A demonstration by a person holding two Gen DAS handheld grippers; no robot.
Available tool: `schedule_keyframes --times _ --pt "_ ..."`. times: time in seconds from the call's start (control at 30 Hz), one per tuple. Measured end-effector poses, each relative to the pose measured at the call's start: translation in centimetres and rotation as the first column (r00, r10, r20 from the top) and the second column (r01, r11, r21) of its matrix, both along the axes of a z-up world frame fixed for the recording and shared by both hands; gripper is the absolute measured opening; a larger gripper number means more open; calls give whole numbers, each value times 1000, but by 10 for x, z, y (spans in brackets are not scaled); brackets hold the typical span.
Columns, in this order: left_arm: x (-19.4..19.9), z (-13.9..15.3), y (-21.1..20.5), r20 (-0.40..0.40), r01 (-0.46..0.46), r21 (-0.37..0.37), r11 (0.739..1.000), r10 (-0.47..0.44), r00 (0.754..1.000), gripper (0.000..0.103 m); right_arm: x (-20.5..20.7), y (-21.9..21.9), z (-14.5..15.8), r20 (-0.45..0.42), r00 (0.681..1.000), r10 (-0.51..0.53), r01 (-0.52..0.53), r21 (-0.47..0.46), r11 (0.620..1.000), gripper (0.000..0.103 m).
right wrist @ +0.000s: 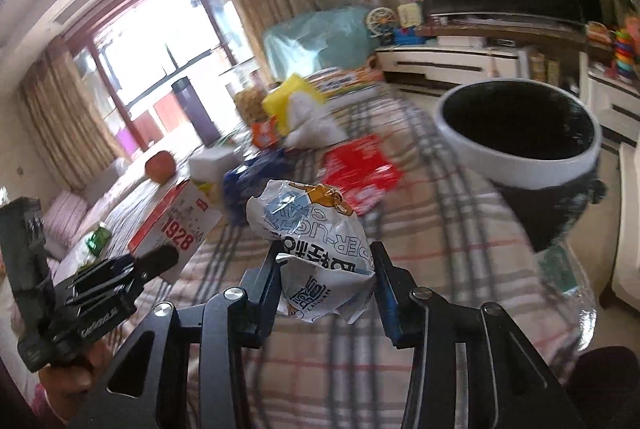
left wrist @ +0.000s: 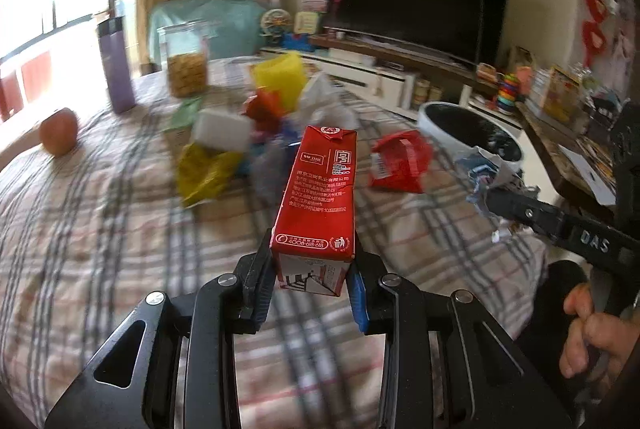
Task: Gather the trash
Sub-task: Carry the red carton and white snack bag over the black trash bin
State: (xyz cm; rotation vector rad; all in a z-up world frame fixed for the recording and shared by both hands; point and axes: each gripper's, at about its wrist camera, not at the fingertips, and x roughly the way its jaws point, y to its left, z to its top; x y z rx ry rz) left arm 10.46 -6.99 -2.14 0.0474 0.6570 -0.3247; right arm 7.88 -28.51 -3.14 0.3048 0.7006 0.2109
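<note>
Left wrist view only: the left gripper clamped on a red carton, pads against both long sides near its lower end. The carton stands tilted away from the camera, above the checked cloth; white print runs down its face, and a white panel shows at the bottom. Its folded top is intact. A person's fingers show at the lower right edge, wrapped on the other tool's handle.

Right wrist view only: the right gripper closed on a crumpled wrapper, white with pale blue print and an orange cartoon figure, bunched between the pads and bulging above them. The carton's other face appears at left, white with red edging and red numerals, held by the left gripper.

Both views: a white-rimmed bin with a dark inside, standing off the cloth's right edge. In the left view the bin sits beyond the wrapper.

Remaining on the cloth, mid-table to far edge:
- red packet, flattened, toward the right edge
- yellow wrapper, crumpled
- white box
- white plastic bag
- yellow container
- apple, near the left edge
- purple flask, upright, far left
- clear jar, partly filled with something yellowish, beside the flask

Both frames are blurred.
</note>
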Motion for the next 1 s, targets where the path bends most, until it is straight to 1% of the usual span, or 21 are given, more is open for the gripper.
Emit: schedule_keyframes --times 0.27,0.57,0.83,1.0 --pt "9 13 -55 23 97 8 995 -97 995 30 2 -52 8 5 995 -98 98 12 995 43" --pt "27 23 -121 28 206 16 978 -206 978 30 18 -104 17 6 984 -178 178 14 984 43" --pt "54 23 -171 18 246 40 968 -247 969 30 45 -145 18 -24 976 -215 216 22 976 43" --pt "70 23 -193 4 254 47 966 -255 967 30 59 -162 17 -48 973 -227 228 27 973 43"
